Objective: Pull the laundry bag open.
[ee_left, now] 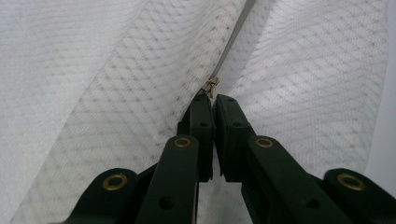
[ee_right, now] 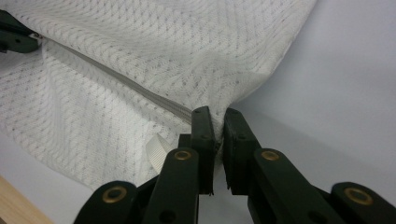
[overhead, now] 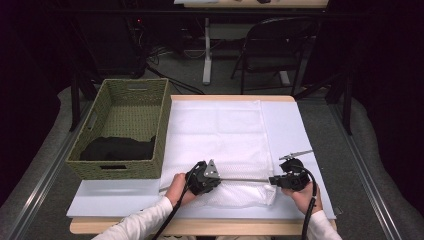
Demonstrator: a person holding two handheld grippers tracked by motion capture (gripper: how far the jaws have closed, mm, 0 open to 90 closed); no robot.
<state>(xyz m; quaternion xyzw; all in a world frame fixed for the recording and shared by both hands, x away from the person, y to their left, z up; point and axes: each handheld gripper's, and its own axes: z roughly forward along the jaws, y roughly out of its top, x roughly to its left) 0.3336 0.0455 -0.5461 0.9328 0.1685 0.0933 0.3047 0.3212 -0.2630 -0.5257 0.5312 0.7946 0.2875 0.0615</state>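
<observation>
**At the worktop's near edge: zip in hand**

At the near edge of the worktop (overhead: pixel 292 120) the mesh bag (overhead: pixel 220 135) lay flat. Your left tool (ee_left: pixel 212 99) was clamped on the zip pull (ee_left: pixel 210 86), your right tool (ee_right: pixel 215 112) on the bag's corner at the zip's end. Judged mid-zip; next, draw the pull along while the right anchors. The high view alone showed the basket (overhead: pixel 120 127); the left gripper view alone showed the pull.
</observation>
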